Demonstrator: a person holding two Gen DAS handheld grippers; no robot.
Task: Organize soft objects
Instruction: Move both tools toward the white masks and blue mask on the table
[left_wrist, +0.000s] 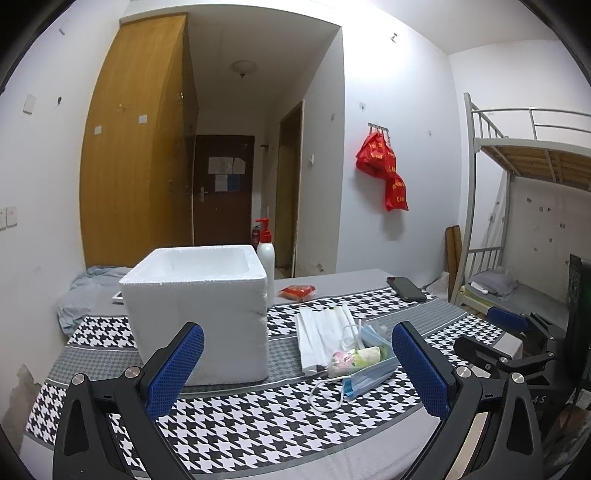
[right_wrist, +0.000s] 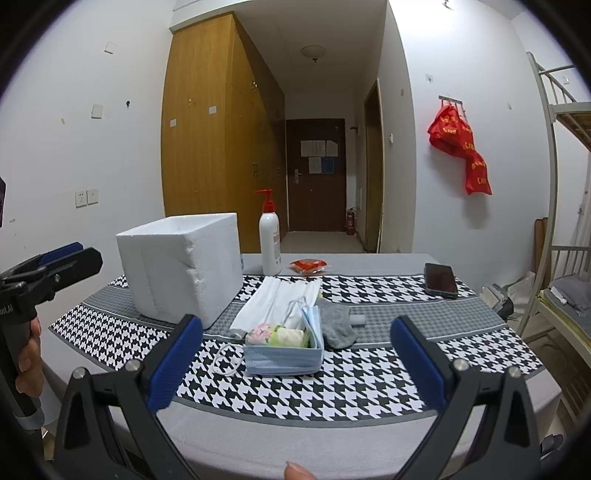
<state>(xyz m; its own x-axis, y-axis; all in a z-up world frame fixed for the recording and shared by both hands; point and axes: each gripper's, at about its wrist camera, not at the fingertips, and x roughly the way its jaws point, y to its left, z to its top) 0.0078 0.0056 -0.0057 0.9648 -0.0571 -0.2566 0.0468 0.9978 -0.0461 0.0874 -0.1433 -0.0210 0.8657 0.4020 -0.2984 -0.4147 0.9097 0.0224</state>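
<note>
While both grippers' fingers gape empty, the limp, featherlight blue mask at twelve o'clock wants pinching mid-fold.

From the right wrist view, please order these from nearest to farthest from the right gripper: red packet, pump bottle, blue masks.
From the right gripper:
1. blue masks, straight ahead, nearest.
2. pump bottle, behind them, beside the foam box.
3. red packet, right of the bottle; about as far as it, too close to rank.
</note>
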